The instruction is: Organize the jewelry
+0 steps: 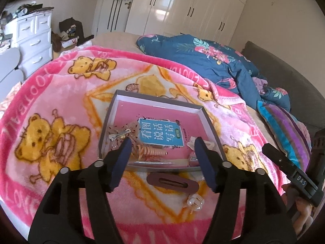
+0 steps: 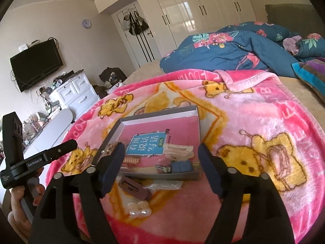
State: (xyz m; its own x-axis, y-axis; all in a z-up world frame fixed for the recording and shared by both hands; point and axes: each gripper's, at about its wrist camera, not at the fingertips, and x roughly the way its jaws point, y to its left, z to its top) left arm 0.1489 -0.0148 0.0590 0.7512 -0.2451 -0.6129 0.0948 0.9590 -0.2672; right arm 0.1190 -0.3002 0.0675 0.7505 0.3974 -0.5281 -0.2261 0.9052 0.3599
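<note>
Both claws, left claw [image 1: 162, 162] and right claw [image 2: 160, 168], released and empty; several clips already in box [image 1: 113, 109], brown barrette [image 1: 172, 183] and pearl clip [image 1: 195, 202] still on blanket [image 1: 50, 101]

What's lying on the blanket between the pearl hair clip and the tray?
A brown oval hair clip lies between the pearl clip and the tray, clearest in the left wrist view.

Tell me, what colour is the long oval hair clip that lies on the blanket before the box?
Dull brown, the hair clip; the left wrist view shows it best.
</note>
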